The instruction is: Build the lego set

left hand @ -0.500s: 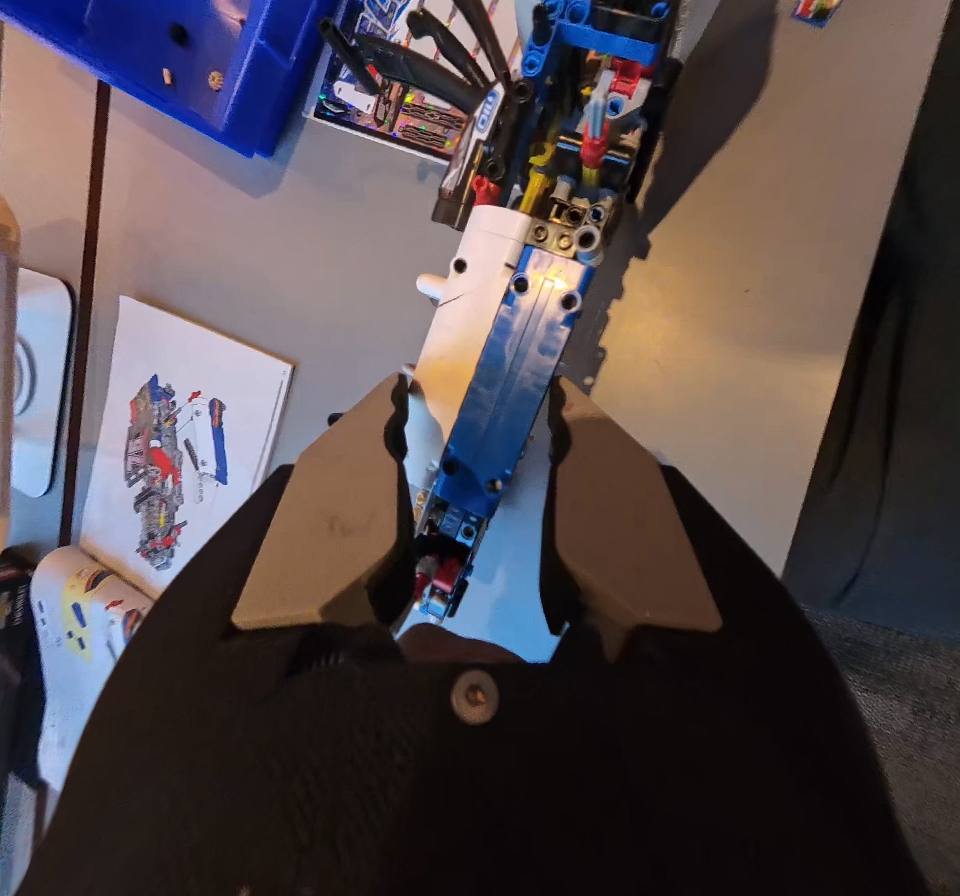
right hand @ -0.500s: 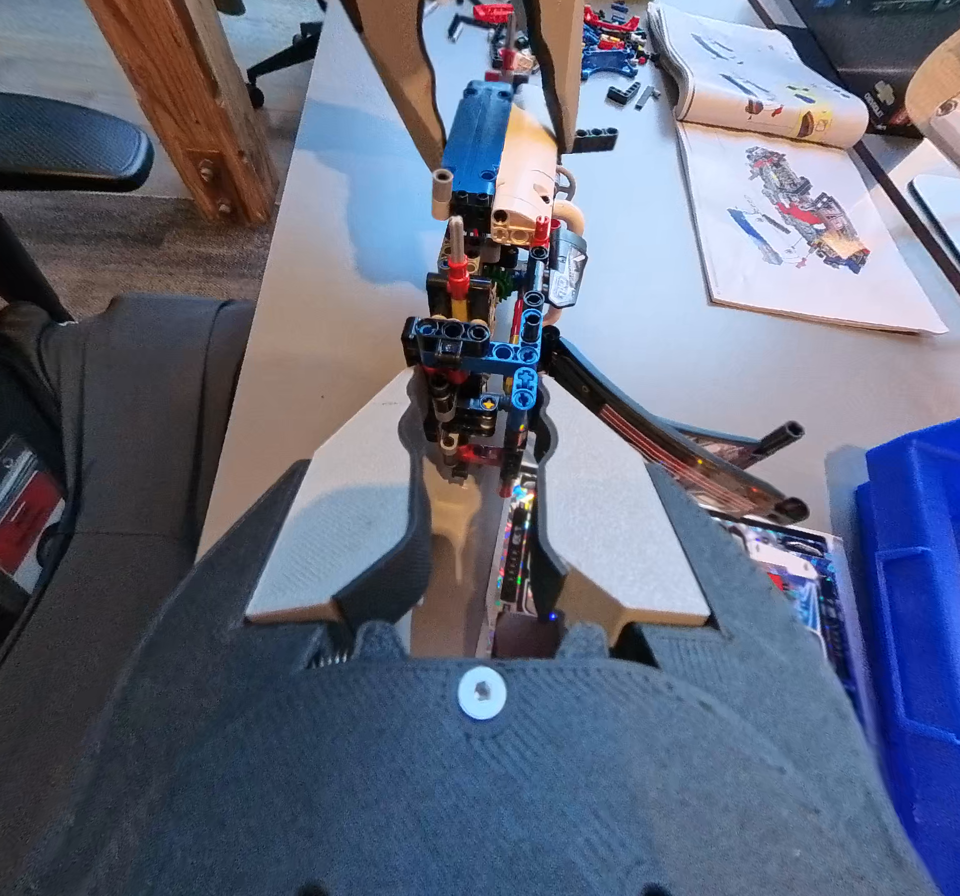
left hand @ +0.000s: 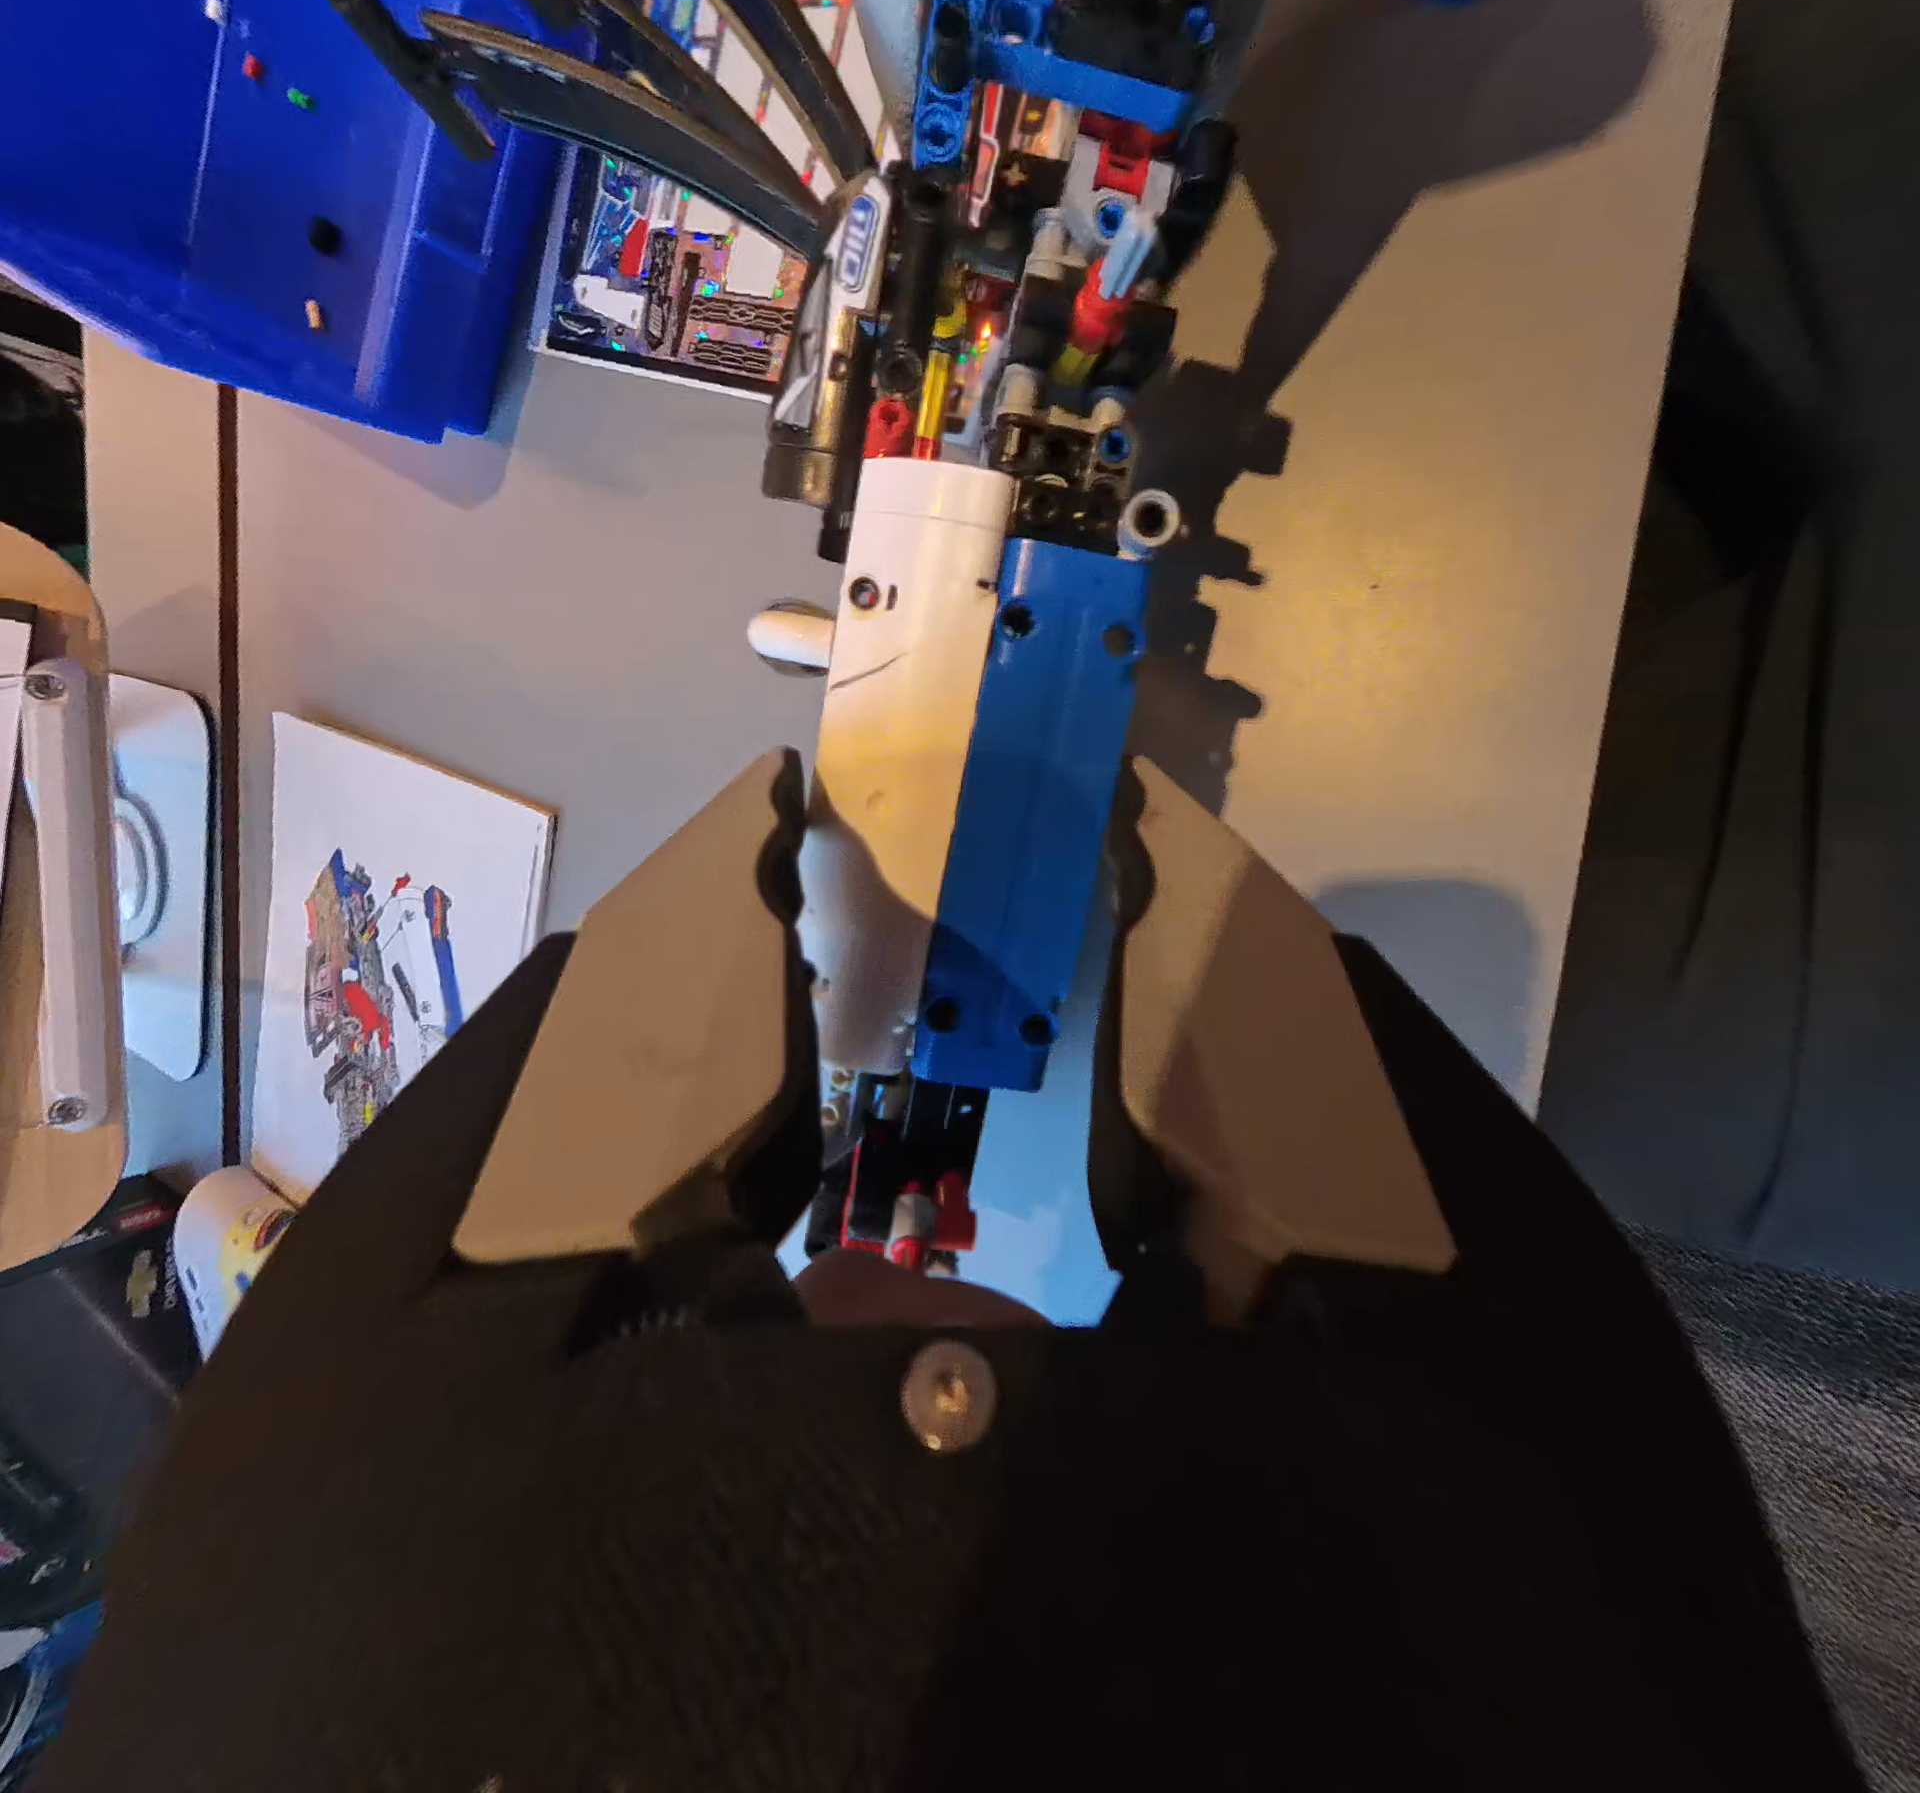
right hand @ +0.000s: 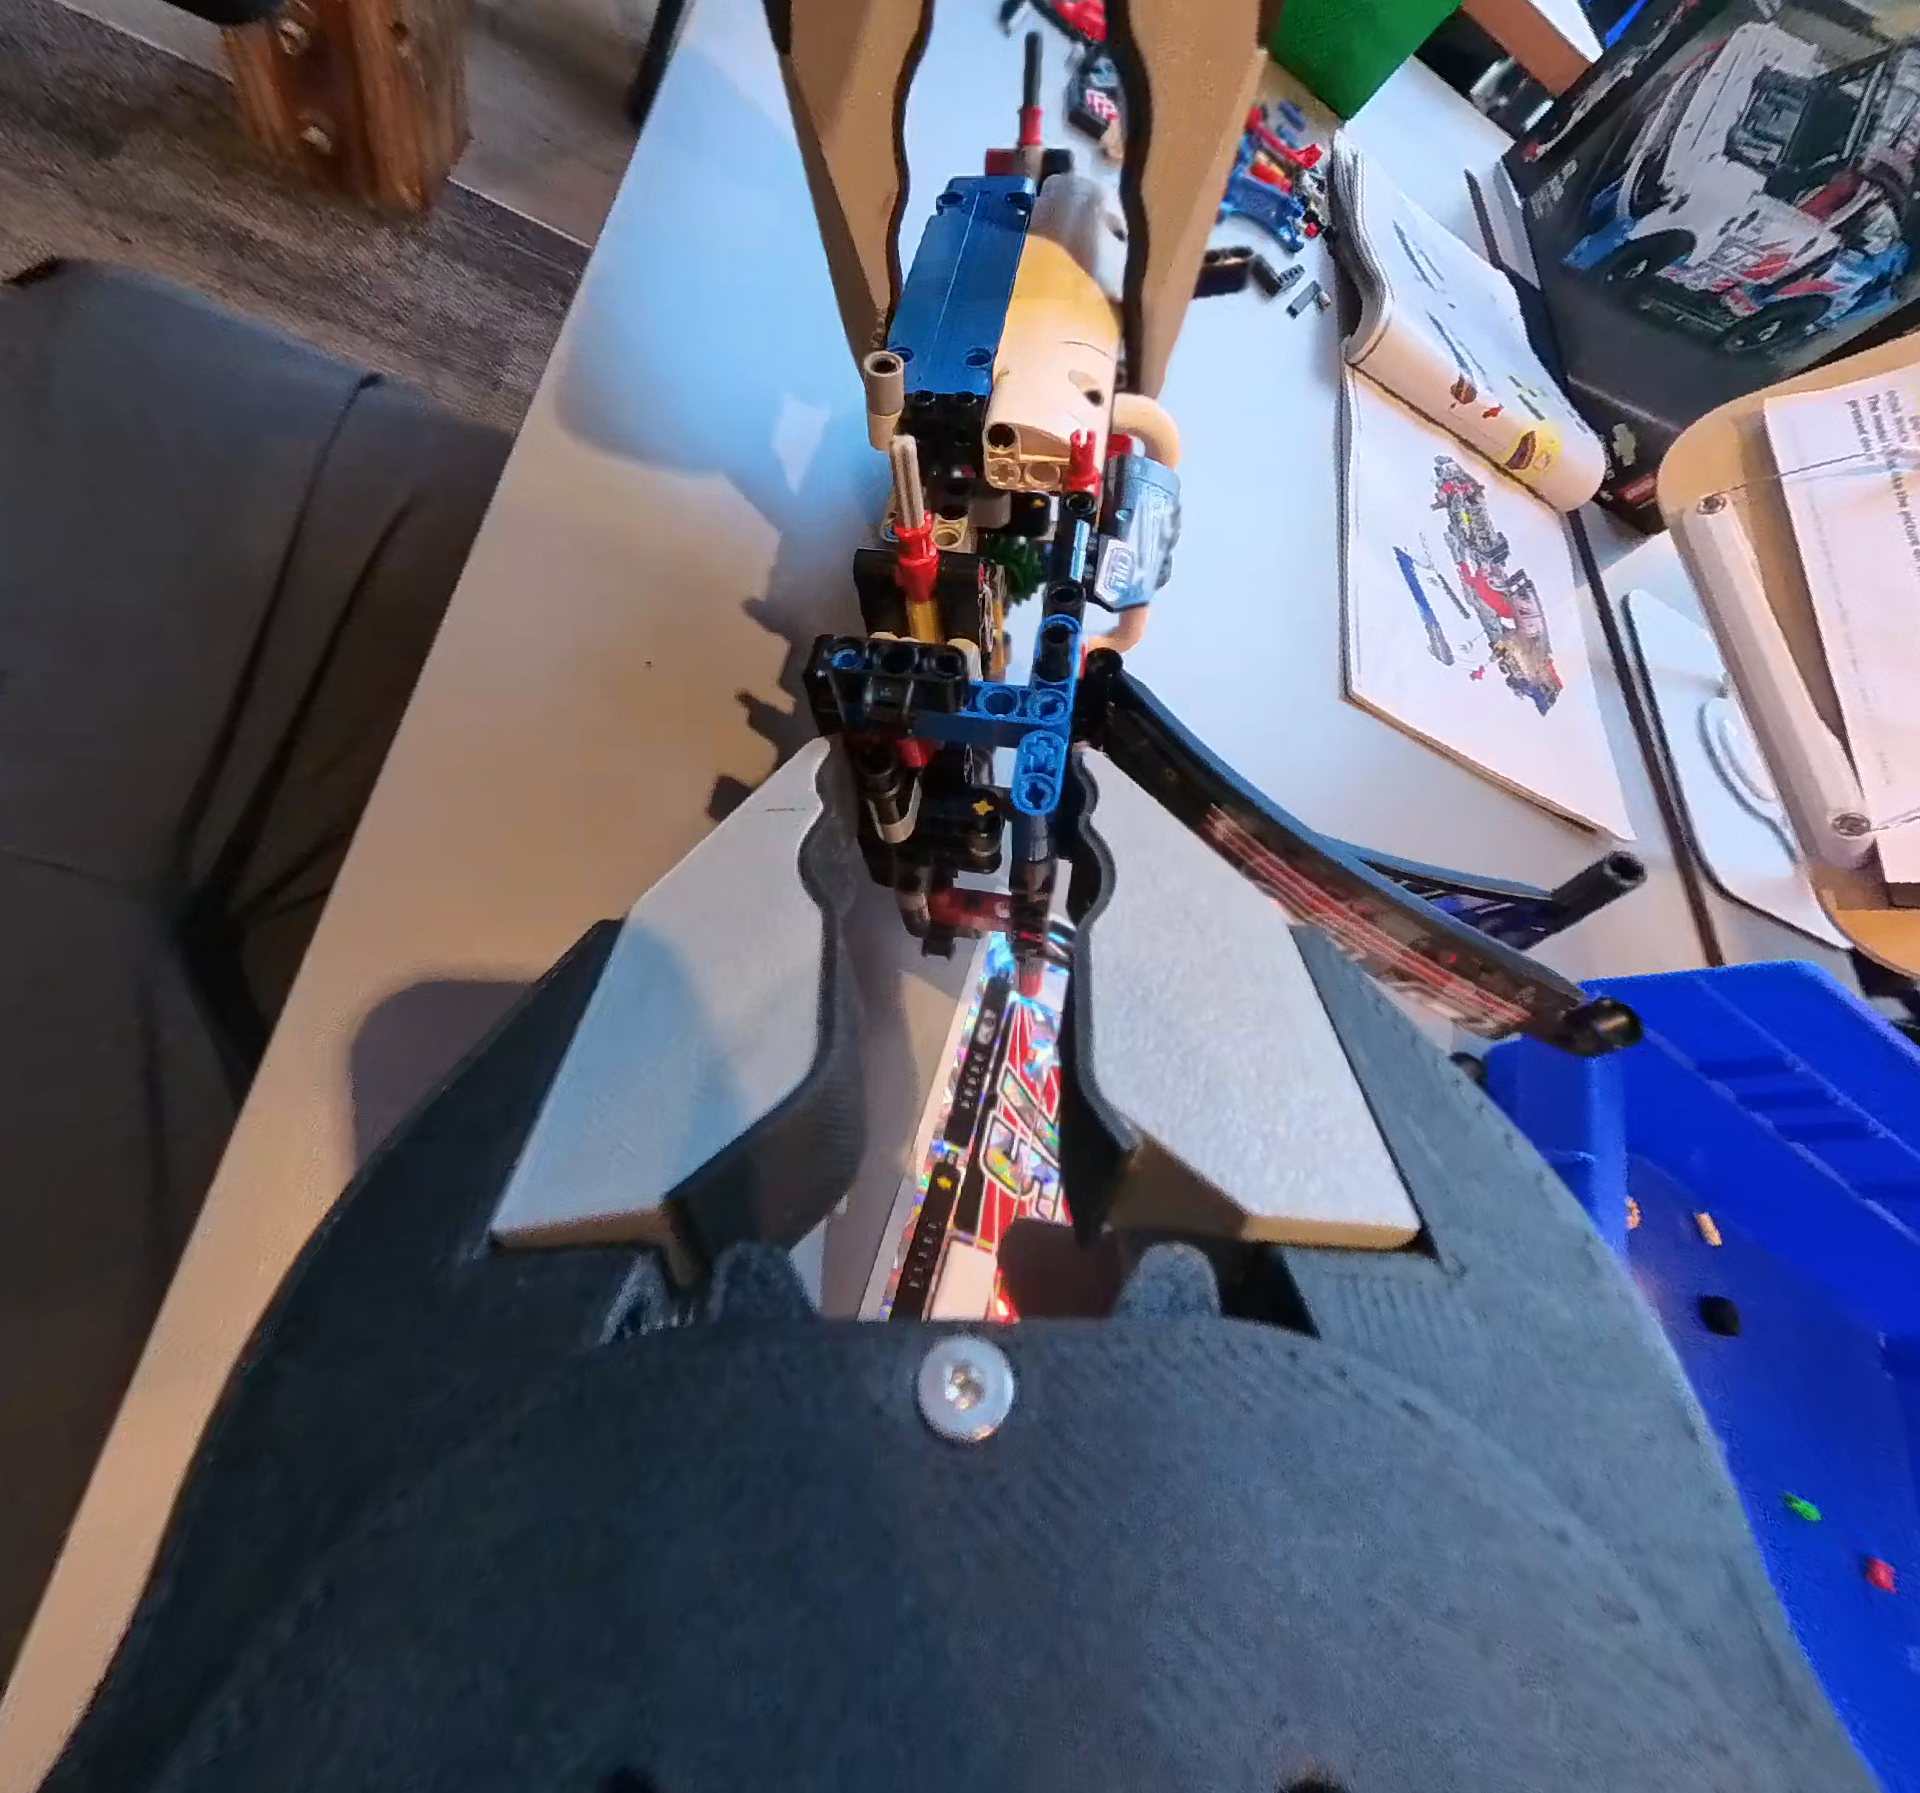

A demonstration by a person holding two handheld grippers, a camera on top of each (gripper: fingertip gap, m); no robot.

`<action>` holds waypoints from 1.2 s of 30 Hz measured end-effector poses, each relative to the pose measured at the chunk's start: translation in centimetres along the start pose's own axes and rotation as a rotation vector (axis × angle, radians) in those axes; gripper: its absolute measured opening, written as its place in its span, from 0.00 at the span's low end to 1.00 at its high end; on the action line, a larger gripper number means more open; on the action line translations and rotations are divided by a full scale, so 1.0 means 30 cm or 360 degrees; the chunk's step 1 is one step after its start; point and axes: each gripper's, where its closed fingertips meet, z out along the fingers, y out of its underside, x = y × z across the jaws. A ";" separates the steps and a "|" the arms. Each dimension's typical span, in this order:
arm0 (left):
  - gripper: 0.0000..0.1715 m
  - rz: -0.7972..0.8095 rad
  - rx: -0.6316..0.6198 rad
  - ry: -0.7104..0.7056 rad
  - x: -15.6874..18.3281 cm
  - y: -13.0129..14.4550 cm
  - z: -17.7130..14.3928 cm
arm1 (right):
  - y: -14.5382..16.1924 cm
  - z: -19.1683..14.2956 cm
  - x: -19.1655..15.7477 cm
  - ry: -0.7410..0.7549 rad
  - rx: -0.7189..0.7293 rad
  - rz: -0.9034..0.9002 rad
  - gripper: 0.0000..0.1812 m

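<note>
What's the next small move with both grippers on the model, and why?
Probably lower the long blue, white and black Lego model onto the grey table. The left gripper clamps its blue-and-white panel end, the right gripper its black beam end, and it appears held above the table, so nothing is free to add a part.

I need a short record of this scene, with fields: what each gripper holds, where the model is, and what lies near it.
left gripper: shut on the model's blue and white panel end
right gripper: shut on the model's black and blue frame end
lego model: held between both grippers over the table
instruction booklet: open on the table
blue bin: beside the model
</note>
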 end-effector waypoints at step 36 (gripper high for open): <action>0.33 -0.0285 0.0067 0.0209 -0.085 -0.034 0.034 | 0.166 -0.164 -0.120 -0.0062 -0.0207 0.0733 0.16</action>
